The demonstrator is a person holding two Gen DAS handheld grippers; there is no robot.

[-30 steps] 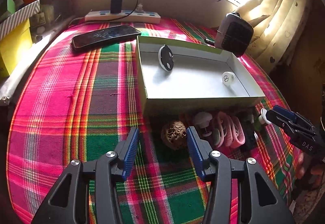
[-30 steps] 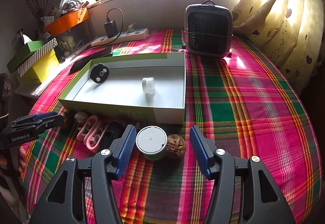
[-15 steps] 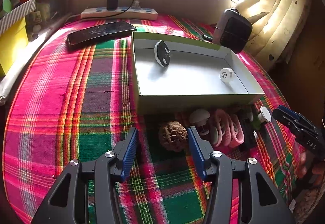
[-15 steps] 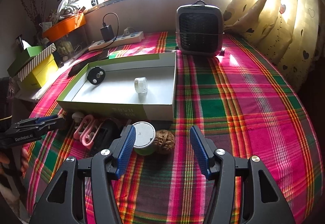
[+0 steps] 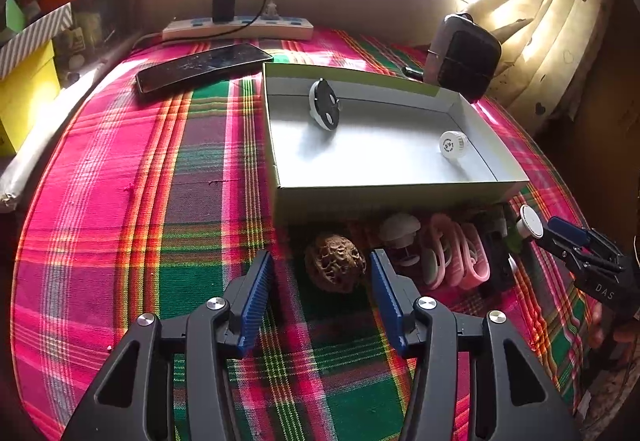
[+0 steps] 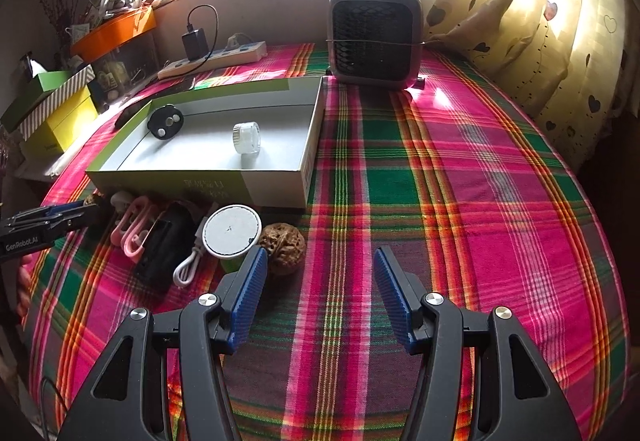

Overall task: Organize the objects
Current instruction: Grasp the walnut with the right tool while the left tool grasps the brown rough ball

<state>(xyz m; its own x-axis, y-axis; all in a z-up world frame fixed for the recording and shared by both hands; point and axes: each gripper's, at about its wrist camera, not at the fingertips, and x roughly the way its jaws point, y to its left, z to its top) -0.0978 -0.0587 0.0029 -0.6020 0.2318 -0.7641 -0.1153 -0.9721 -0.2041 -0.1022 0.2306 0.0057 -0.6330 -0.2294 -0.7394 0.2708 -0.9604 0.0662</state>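
A wrinkled brown walnut (image 5: 334, 263) lies on the plaid cloth between the fingertips of my left gripper (image 5: 320, 267), which is open and does not touch it. My right gripper (image 6: 319, 261) is open over bare cloth. A second walnut (image 6: 282, 247) and a white-lidded green jar (image 6: 231, 229) sit just off its left finger (image 6: 250, 281). Behind them stands a shallow open box (image 6: 200, 183) holding a black disc (image 6: 165, 121) and a small white jar (image 6: 246, 137). Each gripper also shows at the edge of the other's view: the right gripper (image 5: 560, 235), the left gripper (image 6: 60, 213).
Pink clips (image 5: 452, 257), a white knob (image 5: 400, 231), a black block (image 6: 164, 245) and a white cable (image 6: 190, 265) crowd the box's front wall. A phone (image 5: 204, 67) and power strip (image 5: 236, 29) lie at the back left, a heater (image 6: 374, 41) at the back right.
In the right wrist view the lidded jar and walnut have slid from between the fingers to the left of them, as the right gripper shifted right. The left gripper has stayed put.
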